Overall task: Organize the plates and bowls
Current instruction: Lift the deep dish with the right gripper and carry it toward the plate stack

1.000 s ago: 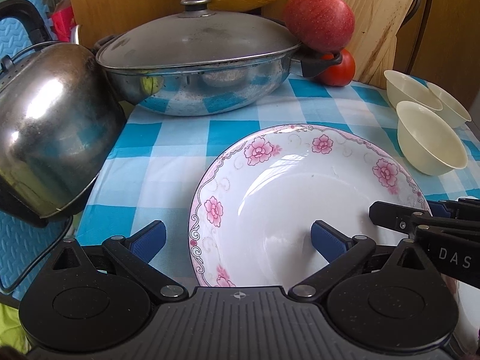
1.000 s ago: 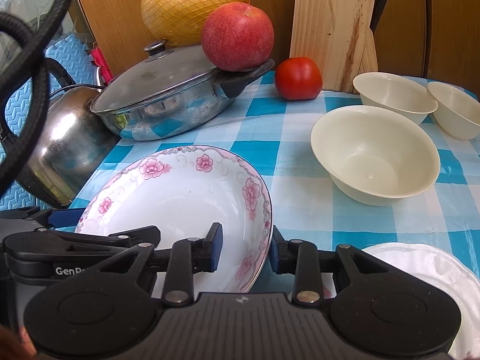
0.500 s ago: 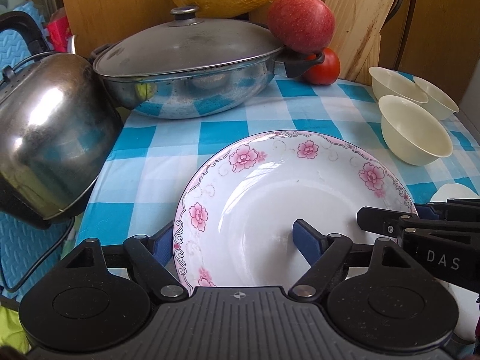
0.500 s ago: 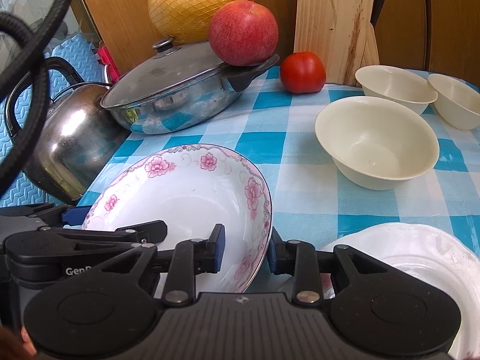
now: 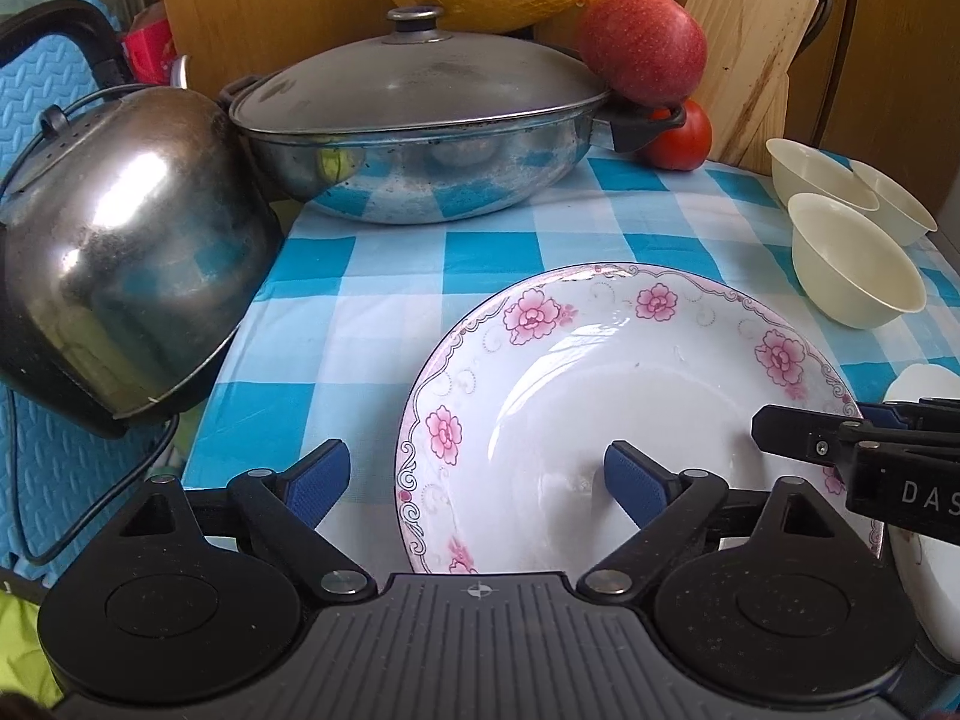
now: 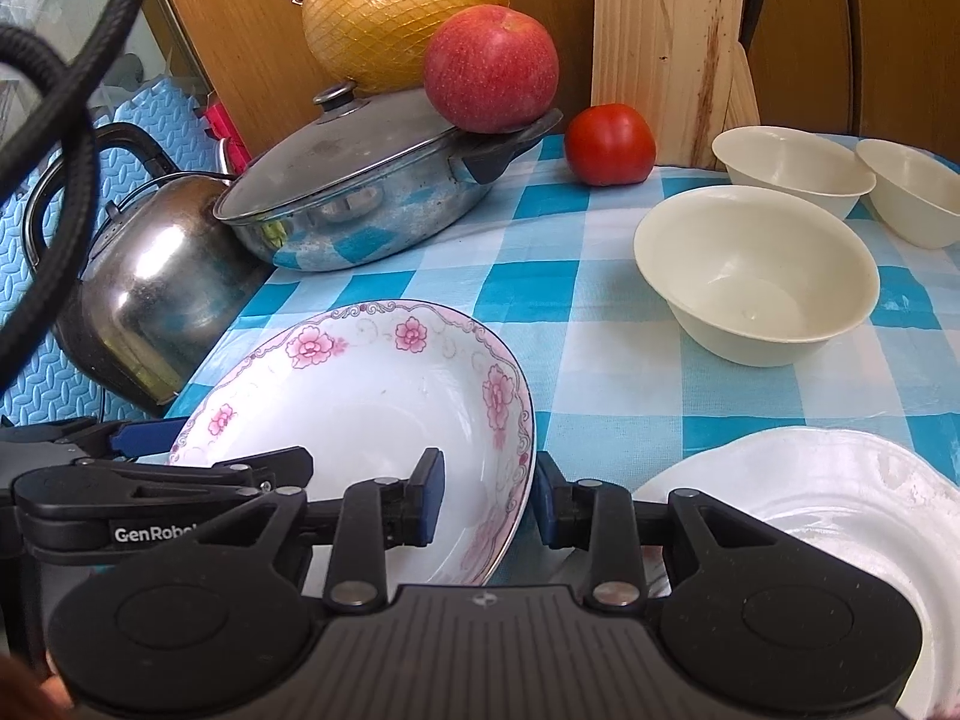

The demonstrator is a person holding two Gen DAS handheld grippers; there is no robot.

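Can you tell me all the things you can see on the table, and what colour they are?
flowered plate: 1, white with pink flowers, front left of the checked cloth
plain plate: 1, white, front right
bowls: 3, cream, right side
pan with lid: 1, silver, back left
kettle: 1, silver, left edge
apple: 1, red, on the pan's handle
tomato: 1, red, by the wooden board
pomelo: 1, yellow, netted, behind the pan
tablecloth: 1, blue and white checks
left gripper: black, blue pads, open around the flowered plate's left rim
right gripper: black, shut on its right rim
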